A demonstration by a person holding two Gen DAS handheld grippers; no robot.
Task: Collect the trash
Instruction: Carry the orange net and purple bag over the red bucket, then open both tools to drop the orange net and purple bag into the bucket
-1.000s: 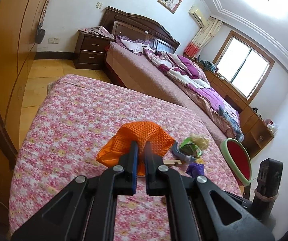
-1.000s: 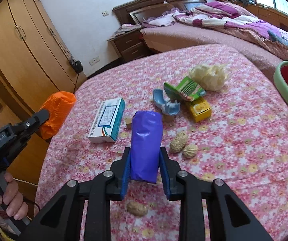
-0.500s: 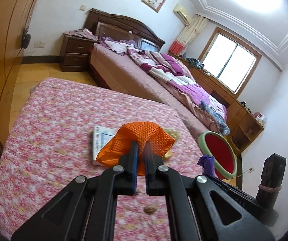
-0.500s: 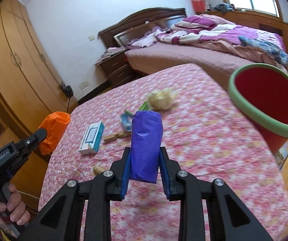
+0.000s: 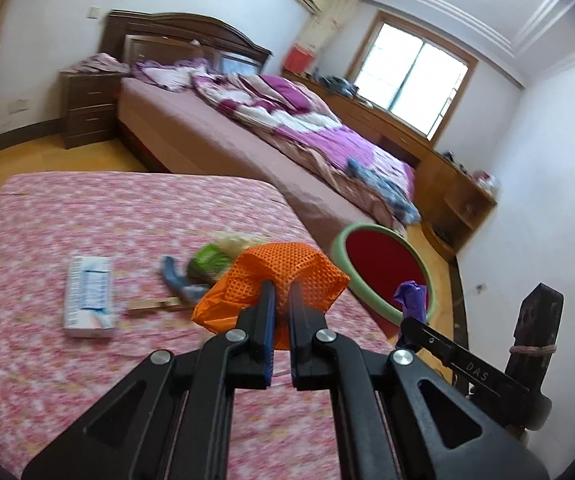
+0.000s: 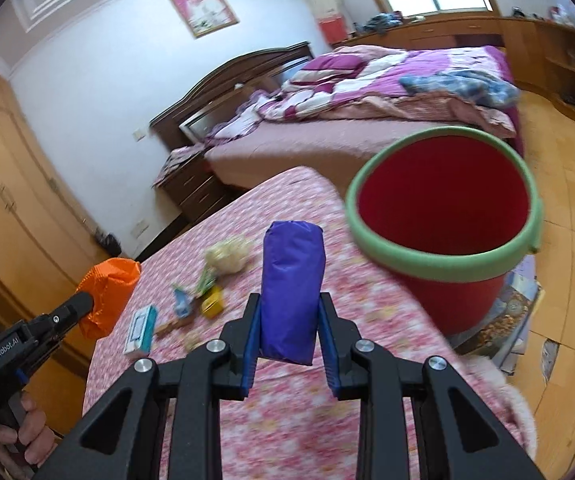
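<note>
An unmade bed (image 5: 271, 132) with a purple quilt (image 6: 371, 76) fills mid-frame; dark nightstand (image 5: 89, 108) at left, window (image 5: 411, 76) upper right, framed picture (image 6: 203, 8) upper centre

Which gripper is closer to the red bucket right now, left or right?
Right. The right gripper, shut on the purple packet, is beside the red bucket rim. The left gripper, holding the orange mesh bag, sits farther back over the table.

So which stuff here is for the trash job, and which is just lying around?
For the job: purple wrapper in right gripper, orange net in left gripper, red bucket, box, crumpled paper.
Lying about: big bed, nightstand, wall picture.
</note>
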